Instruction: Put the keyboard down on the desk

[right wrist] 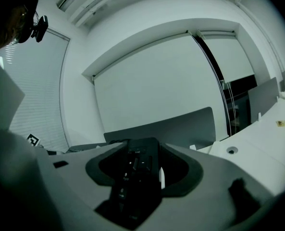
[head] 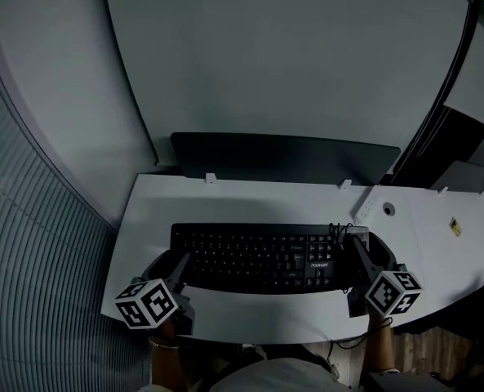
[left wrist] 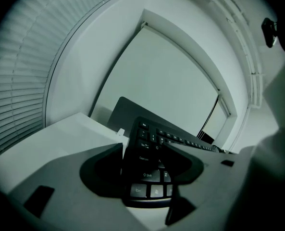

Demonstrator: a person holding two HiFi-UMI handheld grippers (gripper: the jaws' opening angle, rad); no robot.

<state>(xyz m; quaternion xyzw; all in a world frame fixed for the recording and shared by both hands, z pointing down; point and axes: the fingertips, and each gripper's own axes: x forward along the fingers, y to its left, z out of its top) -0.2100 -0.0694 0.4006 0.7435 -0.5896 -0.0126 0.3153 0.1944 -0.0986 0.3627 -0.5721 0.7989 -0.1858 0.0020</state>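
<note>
A black keyboard (head: 258, 256) lies crosswise over the white desk (head: 225, 198), near its front edge. I cannot tell whether it touches the desktop. My left gripper (head: 176, 264) is shut on the keyboard's left end, and my right gripper (head: 360, 256) is shut on its right end. In the left gripper view the keyboard's (left wrist: 152, 170) corner keys sit between the jaws of the left gripper (left wrist: 144, 153). In the right gripper view the keyboard's (right wrist: 135, 177) end stands edge-on between the jaws of the right gripper (right wrist: 142, 153). A coiled cable (head: 338, 233) rests at the keyboard's far right corner.
A dark low panel (head: 282, 158) stands along the desk's back edge. A white power strip (head: 367, 206) and a round cable hole (head: 388, 210) lie at the back right, with a small yellow tag (head: 455, 227) further right. Window blinds (head: 29, 260) run down the left side.
</note>
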